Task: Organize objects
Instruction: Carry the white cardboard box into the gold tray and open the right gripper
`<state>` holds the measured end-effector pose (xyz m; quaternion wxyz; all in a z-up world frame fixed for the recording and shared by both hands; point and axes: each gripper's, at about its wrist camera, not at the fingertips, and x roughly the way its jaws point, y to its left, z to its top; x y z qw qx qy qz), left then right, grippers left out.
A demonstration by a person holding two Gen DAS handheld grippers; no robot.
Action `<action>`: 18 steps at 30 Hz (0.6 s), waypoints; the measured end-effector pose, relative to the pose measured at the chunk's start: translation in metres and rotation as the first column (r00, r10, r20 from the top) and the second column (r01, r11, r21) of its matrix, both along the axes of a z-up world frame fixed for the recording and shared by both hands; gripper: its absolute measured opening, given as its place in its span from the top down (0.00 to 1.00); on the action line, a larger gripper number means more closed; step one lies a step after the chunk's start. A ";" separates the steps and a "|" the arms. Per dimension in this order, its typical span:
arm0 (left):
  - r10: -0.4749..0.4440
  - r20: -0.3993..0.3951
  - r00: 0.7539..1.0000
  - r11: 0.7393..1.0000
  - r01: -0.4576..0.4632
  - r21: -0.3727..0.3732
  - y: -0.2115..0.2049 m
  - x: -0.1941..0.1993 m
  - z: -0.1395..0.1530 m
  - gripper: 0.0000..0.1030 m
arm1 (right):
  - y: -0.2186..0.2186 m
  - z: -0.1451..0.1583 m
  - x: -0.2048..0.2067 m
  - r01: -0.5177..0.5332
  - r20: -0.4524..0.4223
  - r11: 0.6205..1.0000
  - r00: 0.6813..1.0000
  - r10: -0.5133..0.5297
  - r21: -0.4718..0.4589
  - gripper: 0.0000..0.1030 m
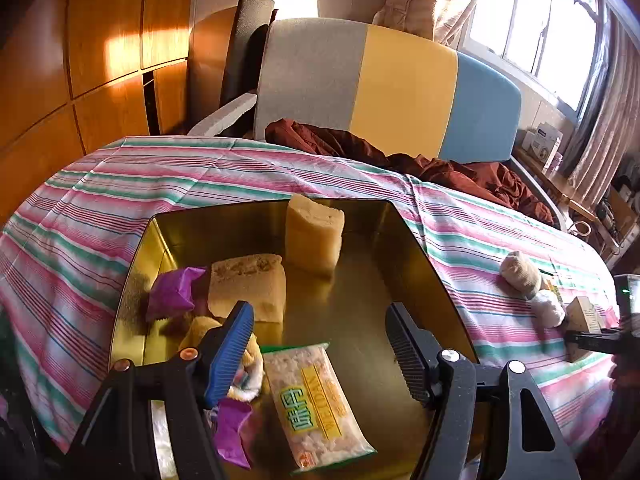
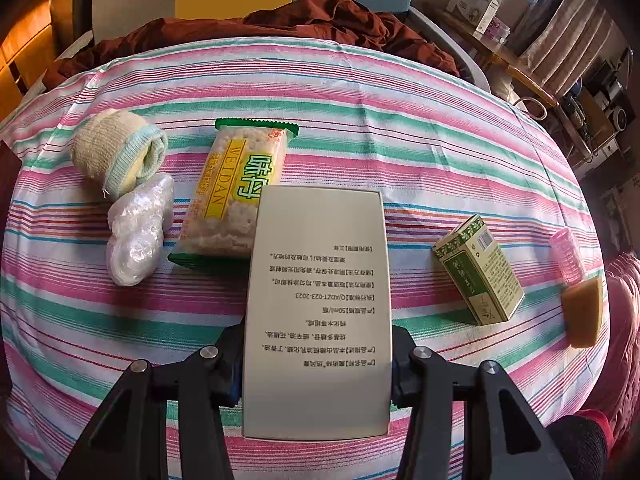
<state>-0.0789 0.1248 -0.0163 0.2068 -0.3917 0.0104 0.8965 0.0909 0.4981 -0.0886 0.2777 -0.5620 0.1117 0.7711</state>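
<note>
Gold tin: metal tin (image 1: 416, 248) sits on the striped bedsheet (image 1: 120, 184); it already holds two sponge blocks (image 1: 248, 284), purple wrappers (image 1: 176, 292) and a cracker packet (image 1: 316, 404).
Left gripper: left gripper (image 1: 320, 352) hovers over the tin, fingers (image 1: 232, 352) apart, nothing between them; the packet lies flat on the tin floor below.
Right gripper: right gripper (image 2: 318, 360) has its fingers clamped on the long sides of a white carton (image 2: 320, 300), printed face up, held above the bedsheet.
Still loose on the bed: second cracker packet (image 2: 236, 188), rolled sock (image 2: 116, 152), plastic-wrapped lump (image 2: 138, 232), green box (image 2: 480, 272), pink roller (image 2: 568, 256), sponge piece (image 2: 584, 312).
Step in hand (my read): carry the carton to the tin.
How to do it well: clear the left gripper off the tin first. Bring the carton over the bare right-hand floor, lower it flat, then release. Keep it off the upright sponge.
Risk: carton snagging the tin rim.
</note>
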 end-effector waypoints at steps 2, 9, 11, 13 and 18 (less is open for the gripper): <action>-0.001 -0.007 1.000 1.000 0.001 0.005 -0.002 0.010 0.001 0.33 | 0.003 0.002 -0.001 0.005 -0.017 1.000 1.000 -0.005 -0.007 0.51; -0.013 -0.020 1.000 1.000 0.013 -0.004 -0.009 0.033 0.001 0.33 | -0.020 0.028 0.017 0.035 -0.113 0.999 0.993 -0.034 0.010 0.51; -0.011 -0.018 1.000 1.000 0.011 -0.003 -0.012 0.037 0.000 0.33 | -0.019 0.034 0.012 0.024 -0.150 0.999 0.989 -0.019 0.038 0.51; -0.011 -0.010 1.000 1.000 0.011 -0.001 -0.015 0.040 -0.002 0.33 | -0.028 0.048 0.013 0.011 -0.183 0.997 0.983 0.002 0.074 0.51; 0.000 0.005 1.000 1.000 0.000 0.006 -0.022 0.043 -0.007 0.33 | -0.061 0.084 -0.001 -0.088 -0.278 0.990 0.954 0.115 0.107 0.51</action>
